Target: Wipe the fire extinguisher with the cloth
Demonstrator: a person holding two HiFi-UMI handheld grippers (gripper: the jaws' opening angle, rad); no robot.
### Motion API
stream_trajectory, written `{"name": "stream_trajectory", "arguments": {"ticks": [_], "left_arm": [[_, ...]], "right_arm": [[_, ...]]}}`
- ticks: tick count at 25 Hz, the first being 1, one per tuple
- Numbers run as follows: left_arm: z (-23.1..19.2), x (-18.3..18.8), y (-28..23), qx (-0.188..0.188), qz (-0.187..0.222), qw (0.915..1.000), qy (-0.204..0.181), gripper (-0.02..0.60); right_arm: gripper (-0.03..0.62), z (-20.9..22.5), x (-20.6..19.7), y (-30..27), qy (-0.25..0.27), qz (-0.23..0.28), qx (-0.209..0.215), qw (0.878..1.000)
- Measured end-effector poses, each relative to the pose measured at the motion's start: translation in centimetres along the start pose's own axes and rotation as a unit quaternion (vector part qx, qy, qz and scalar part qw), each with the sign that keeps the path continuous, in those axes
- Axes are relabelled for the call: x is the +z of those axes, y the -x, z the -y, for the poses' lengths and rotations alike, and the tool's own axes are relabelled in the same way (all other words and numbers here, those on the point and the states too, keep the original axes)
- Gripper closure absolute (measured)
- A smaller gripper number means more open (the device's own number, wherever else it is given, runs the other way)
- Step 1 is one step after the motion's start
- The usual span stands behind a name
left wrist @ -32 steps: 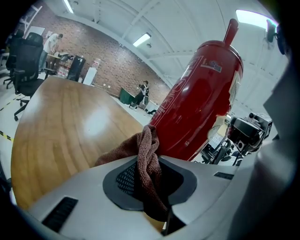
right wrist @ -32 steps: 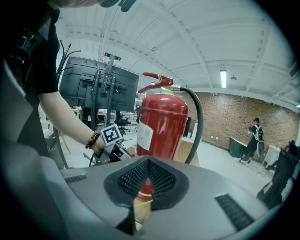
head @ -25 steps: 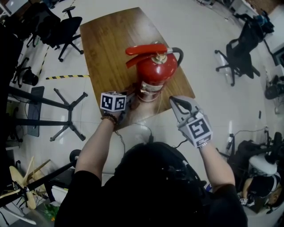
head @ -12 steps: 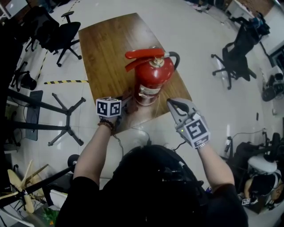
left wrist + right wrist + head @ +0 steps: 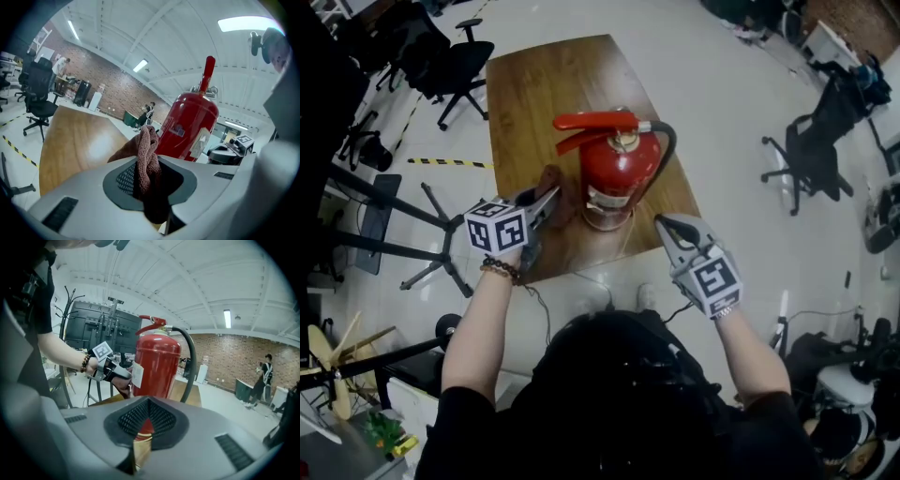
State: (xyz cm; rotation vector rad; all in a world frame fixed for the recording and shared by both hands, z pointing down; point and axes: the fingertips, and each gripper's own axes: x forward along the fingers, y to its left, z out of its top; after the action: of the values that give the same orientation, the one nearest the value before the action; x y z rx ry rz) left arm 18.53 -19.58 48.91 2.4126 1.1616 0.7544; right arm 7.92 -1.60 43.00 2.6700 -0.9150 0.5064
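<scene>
A glossy wooden table (image 5: 534, 84) on pale floor (image 5: 722, 112) carries a smooth red cylindrical fire extinguisher (image 5: 614, 173) by its near edge. The left gripper (image 5: 546, 201) clamps a nubby brown cloth (image 5: 553, 187); the right gripper (image 5: 664, 223) is clenched, empty.

Left hand-held gripper (image 5: 551, 195) clamped — right one (image 5: 665, 221) closed

On the brown wooden table (image 5: 539, 94), near its front edge, stands the red metal fire extinguisher (image 5: 614, 173).
The brown cloth (image 5: 551, 186), between the left gripper (image 5: 546, 199) jaws, sits just left of it; the right gripper (image 5: 664, 223) hangs front-right, apart. A black office chair (image 5: 459, 61) stands on the floor behind-left of the table.
</scene>
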Motion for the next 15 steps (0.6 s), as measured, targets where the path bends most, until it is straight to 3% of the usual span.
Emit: {"name": "stream_trajectory", "arguments": {"ticks": [10, 15], "left_arm": [[5.7, 7.6, 3.9, 0.065, 0.116, 0.9898, -0.050, 0.523], [5.9, 10.7, 5.9, 0.072, 0.141, 0.9848, -0.071, 0.523]], "right_arm": [[0.569, 4.6, -0.7, 0.4, 0.023, 0.026, 0.097, 0.995], [0.569, 5.2, -1.4, -0.3, 0.026, 0.019, 0.119, 0.992]]}}
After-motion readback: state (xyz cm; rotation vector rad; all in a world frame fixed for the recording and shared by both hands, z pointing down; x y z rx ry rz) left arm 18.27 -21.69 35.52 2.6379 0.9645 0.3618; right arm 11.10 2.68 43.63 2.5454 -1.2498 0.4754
